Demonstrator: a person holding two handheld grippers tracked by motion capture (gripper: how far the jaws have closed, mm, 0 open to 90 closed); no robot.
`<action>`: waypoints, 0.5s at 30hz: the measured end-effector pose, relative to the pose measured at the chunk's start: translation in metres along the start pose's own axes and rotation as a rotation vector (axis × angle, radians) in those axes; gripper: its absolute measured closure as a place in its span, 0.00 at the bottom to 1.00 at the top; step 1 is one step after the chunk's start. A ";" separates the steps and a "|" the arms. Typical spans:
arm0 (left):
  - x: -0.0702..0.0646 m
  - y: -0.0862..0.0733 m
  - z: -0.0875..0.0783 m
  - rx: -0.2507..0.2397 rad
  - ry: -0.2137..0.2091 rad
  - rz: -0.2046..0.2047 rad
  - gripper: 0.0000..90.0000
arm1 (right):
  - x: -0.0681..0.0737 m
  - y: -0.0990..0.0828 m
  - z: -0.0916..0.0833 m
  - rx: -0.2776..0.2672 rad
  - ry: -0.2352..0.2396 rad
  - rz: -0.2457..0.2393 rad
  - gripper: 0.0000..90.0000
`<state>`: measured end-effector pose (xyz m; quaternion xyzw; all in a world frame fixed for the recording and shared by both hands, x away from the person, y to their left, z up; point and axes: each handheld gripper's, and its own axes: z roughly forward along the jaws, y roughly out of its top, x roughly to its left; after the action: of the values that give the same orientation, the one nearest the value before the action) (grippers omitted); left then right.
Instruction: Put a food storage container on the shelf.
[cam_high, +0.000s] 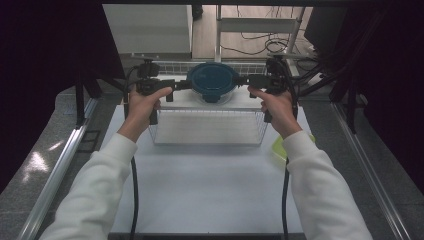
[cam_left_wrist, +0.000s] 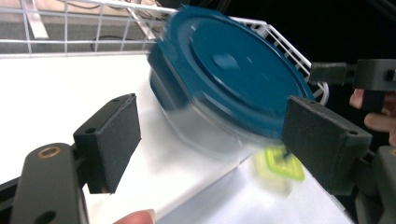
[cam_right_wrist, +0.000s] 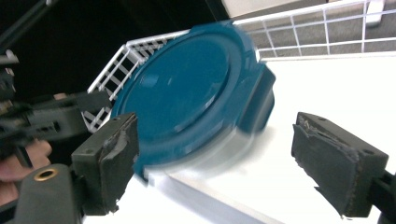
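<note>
One round container (cam_high: 212, 85) is sitting on the white top of a wire rack (cam_high: 207, 127), at its far side, between the two claws. Its lid (cam_left_wrist: 233, 70) is a smooth, glossy, dark teal plastic disc with a shallow raised centre and a thick rim; one squared clip tab is showing on its edge in each gripper view. Under the lid the body is looking clear and glassy, blurred in both gripper views, so what is inside cannot be told.

The rack is made of thin white wire in a square grid, with a low wire rail running around the flat white surface; it is standing on the pale counter (cam_high: 200, 190).

The left claw (cam_high: 176, 86) is standing open just beside the container's left side. In the left gripper view its two flat, matte black rectangular pads (cam_left_wrist: 114, 140) are sitting wide apart with the container beyond them, pressing on nothing. The right claw (cam_high: 251, 81) is likewise standing open at the container's right side; its two pads (cam_right_wrist: 336, 163) are looking worn and ragged at the edges, and nothing is between them. Whether either claw is touching the container cannot be told.

One small yellow-green, squarish, translucent piece (cam_high: 279, 146) is lying on the counter beside the rack's near right corner, partly under the right sleeve.
</note>
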<state>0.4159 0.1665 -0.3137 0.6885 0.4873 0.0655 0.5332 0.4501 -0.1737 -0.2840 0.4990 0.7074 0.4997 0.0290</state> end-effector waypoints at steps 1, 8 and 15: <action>0.000 0.000 0.000 0.000 0.000 0.000 0.21 | 0.000 0.000 0.000 0.000 0.000 0.000 0.17; -0.013 -0.041 -0.022 0.017 -0.025 0.043 0.22 | 0.006 -0.042 -0.035 -0.003 -0.004 -0.175 0.22; -0.026 -0.100 -0.042 0.047 -0.029 0.086 0.22 | -0.001 -0.090 -0.059 -0.003 0.009 -0.237 0.26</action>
<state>0.3169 0.1713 -0.3651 0.7221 0.4509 0.0670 0.5203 0.3576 -0.2150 -0.3216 0.4096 0.7608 0.4960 0.0853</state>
